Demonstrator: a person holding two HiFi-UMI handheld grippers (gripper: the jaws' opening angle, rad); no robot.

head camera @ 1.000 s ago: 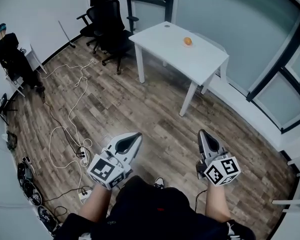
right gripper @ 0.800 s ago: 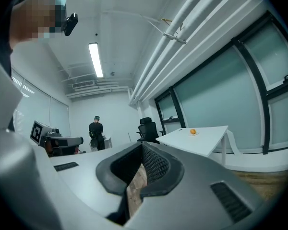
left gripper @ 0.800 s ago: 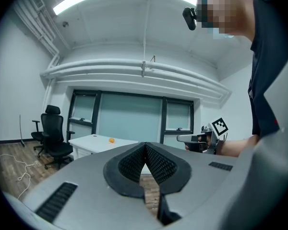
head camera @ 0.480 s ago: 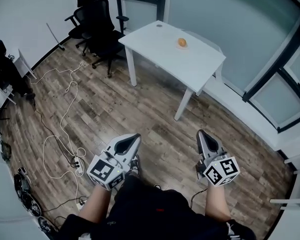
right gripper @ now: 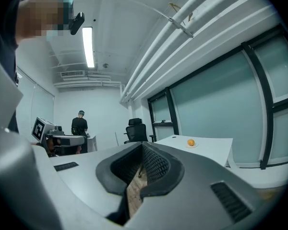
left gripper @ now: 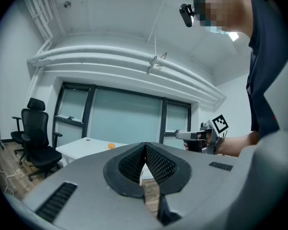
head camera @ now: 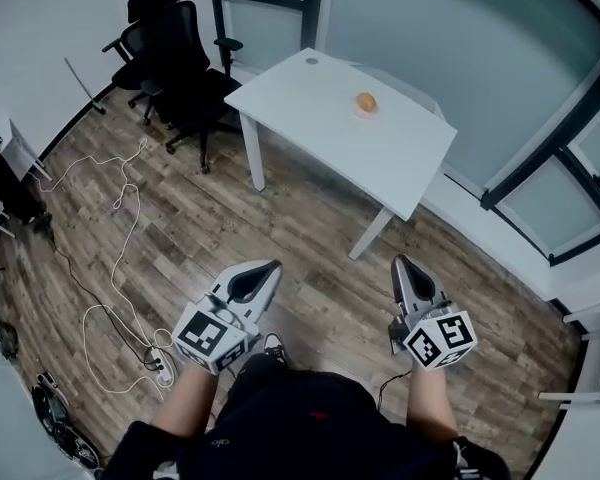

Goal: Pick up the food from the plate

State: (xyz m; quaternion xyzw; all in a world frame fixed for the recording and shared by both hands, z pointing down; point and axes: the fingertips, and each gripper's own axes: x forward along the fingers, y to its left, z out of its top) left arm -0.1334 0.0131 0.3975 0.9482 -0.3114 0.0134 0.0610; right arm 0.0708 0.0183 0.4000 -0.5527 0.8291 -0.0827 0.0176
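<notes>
A small orange food item [head camera: 366, 101] sits on a pale plate [head camera: 365, 114] near the far side of the white table [head camera: 320, 118]. It also shows far off as the orange food [left gripper: 111, 146] in the left gripper view and as the orange food [right gripper: 191, 142] in the right gripper view. My left gripper [head camera: 271, 266] and right gripper [head camera: 400, 262] are held level in front of the person's body, over the wooden floor and well short of the table. Both are shut with nothing between the pads, as seen on the left gripper [left gripper: 145, 145] and right gripper [right gripper: 143, 145].
Black office chairs [head camera: 175, 38] stand left of the table by the glass wall. White cables [head camera: 120, 218] and a power strip [head camera: 160, 363] lie on the floor at the left. A person [right gripper: 80, 123] stands at a desk across the room.
The table with the food has drawn closer and shifted left and down in the head view. Both grippers keep their places in front of the body, still shut.
</notes>
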